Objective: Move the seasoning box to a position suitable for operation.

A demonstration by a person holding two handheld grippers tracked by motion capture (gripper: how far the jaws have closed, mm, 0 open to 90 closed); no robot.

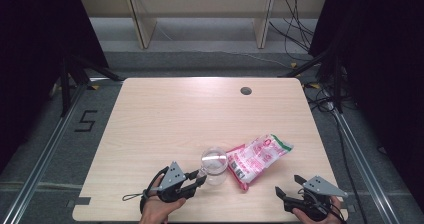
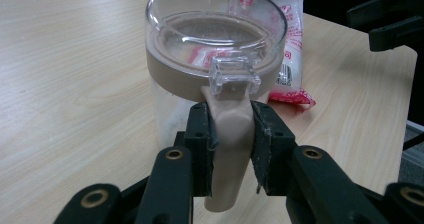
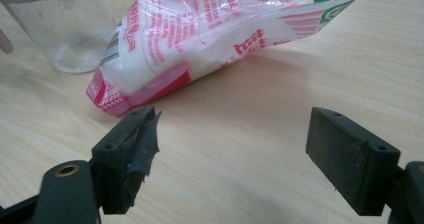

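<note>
You're pinching the beige handle (image 2: pixel 227 149) of the clear jar (image 1: pixel 214 165) with your left gripper (image 1: pixel 200 176), both pads pressing flat against the handle's sides in the left gripper view. The jar is standing upright on the wooden table (image 1: pixel 165 119), near the front edge and a little left of centre, with its transparent lid (image 2: pixel 216 31) sitting on a beige collar and a clear latch tab facing your jaws. Just to the right of the jar, the red-and-white plastic bag (image 1: pixel 257 158) is lying flat, one end close against the jar and the green-striped end angling away to the far right. Your right gripper (image 1: pixel 290 186) is hovering at the near right corner of the table with its jaws spread wide and nothing between them. In the right gripper view it is facing the bag's near red end (image 3: pixel 150 91), well apart from it, with bare tabletop showing between the two pads.
</note>
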